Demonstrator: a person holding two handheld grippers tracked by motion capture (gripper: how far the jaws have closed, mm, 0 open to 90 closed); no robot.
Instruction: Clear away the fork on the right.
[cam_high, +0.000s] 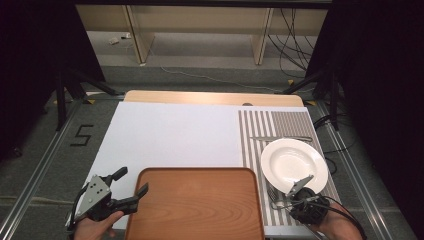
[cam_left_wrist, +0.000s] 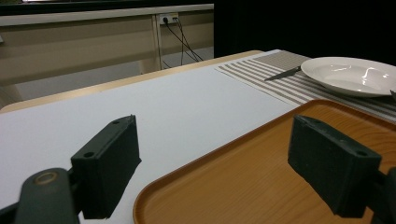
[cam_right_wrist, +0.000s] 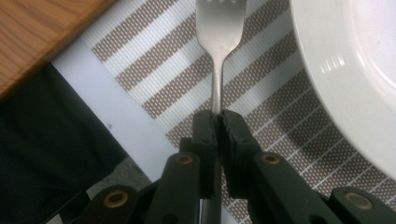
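Observation:
My right gripper (cam_right_wrist: 217, 122) is shut on the handle of a silver fork (cam_right_wrist: 217, 42), whose tines point away over the striped placemat (cam_right_wrist: 154, 74). In the high view this gripper (cam_high: 290, 202) sits at the table's near right, with the fork (cam_high: 273, 194) just left of the white plate (cam_high: 294, 164). My left gripper (cam_high: 131, 182) stands open at the wooden tray's (cam_high: 200, 210) near left corner. In the left gripper view its jaws straddle that tray corner (cam_left_wrist: 224, 186) with nothing held.
A knife (cam_high: 280, 138) lies on the striped placemat (cam_high: 255, 130) beyond the plate. A white sheet (cam_high: 170, 135) covers most of the tabletop behind the tray. Black stands and cables are on the floor around the table.

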